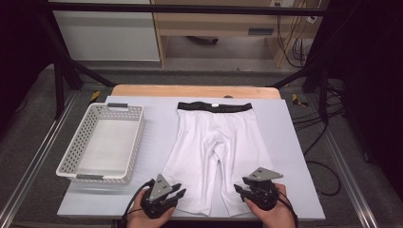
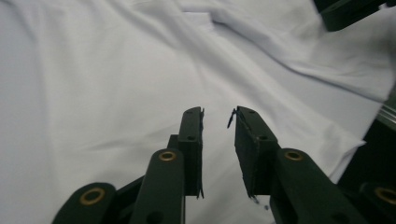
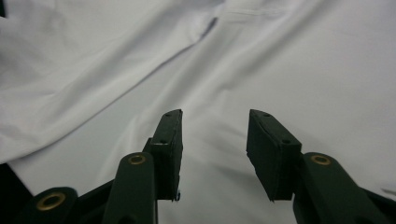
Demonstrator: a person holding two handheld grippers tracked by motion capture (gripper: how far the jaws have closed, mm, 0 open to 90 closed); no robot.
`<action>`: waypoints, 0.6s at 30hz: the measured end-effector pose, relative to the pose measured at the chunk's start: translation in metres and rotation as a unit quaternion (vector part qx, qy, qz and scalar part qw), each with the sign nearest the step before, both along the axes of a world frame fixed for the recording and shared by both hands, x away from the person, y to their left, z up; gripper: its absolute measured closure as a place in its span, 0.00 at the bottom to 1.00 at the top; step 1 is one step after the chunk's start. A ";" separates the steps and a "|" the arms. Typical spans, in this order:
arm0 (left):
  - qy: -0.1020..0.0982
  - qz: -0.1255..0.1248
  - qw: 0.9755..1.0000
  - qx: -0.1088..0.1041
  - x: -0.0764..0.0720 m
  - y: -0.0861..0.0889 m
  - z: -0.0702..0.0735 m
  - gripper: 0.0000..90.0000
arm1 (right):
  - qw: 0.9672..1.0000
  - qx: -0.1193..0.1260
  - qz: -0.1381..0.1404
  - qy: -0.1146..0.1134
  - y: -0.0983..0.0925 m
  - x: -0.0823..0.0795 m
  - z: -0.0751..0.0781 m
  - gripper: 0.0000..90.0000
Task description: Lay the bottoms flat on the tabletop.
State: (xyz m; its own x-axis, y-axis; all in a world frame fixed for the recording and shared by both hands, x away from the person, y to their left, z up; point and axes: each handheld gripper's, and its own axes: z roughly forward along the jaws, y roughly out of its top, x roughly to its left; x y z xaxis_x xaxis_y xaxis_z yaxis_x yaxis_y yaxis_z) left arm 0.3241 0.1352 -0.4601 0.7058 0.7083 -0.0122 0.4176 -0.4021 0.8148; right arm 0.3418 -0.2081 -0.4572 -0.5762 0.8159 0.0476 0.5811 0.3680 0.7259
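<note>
At the bottom of the high view, the left hand-held gripper sits at the hem of one leg of the white shorts, its jaws parted with nothing between them. Lower right of centre, the right hand-held gripper rests at the other leg's hem, jaws also apart and gripping nothing. In each gripper view the black jaws stand over smooth white fabric. The shorts lie flat in the middle of the frame on a pale blue-grey sheet covering the table, black waistband at the far end. A white perforated basket stands at centre left, well apart from the shorts. Beyond the table's wooden far edge, grey floor, black frame legs, cables at right, and pale cabinets fill the top.
</note>
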 end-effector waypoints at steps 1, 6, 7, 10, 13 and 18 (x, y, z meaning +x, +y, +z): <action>-0.001 0.006 1.000 0.005 0.001 0.005 0.002 0.78 | 1.000 0.004 -0.017 0.003 -0.006 0.000 0.001 0.61; 0.003 0.054 0.999 0.008 0.004 0.035 0.005 0.75 | 0.998 0.001 -0.058 -0.004 -0.028 0.001 0.003 0.60; 0.006 0.060 0.998 0.009 0.003 0.039 0.004 0.75 | 0.998 -0.002 -0.064 -0.006 -0.033 0.001 0.003 0.60; 0.010 0.075 0.997 0.025 -0.003 0.051 0.003 0.73 | 0.996 -0.013 -0.086 -0.009 -0.050 -0.004 0.002 0.59; 0.027 0.081 0.996 0.038 -0.008 0.059 -0.002 0.71 | 0.994 -0.009 -0.109 -0.006 -0.068 -0.011 -0.001 0.59; 0.067 0.071 0.994 0.043 -0.005 0.062 -0.011 0.68 | 0.989 0.002 -0.147 0.001 -0.097 -0.027 -0.007 0.60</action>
State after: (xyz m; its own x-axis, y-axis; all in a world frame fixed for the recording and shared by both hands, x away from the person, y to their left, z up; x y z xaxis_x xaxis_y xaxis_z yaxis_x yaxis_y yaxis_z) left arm 0.3190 0.1972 -0.4708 0.5949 0.8030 -0.0349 0.5779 -0.3972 0.7130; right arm 0.3152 -0.3048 -0.4642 -0.3131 0.9483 0.0509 0.6636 0.1802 0.7261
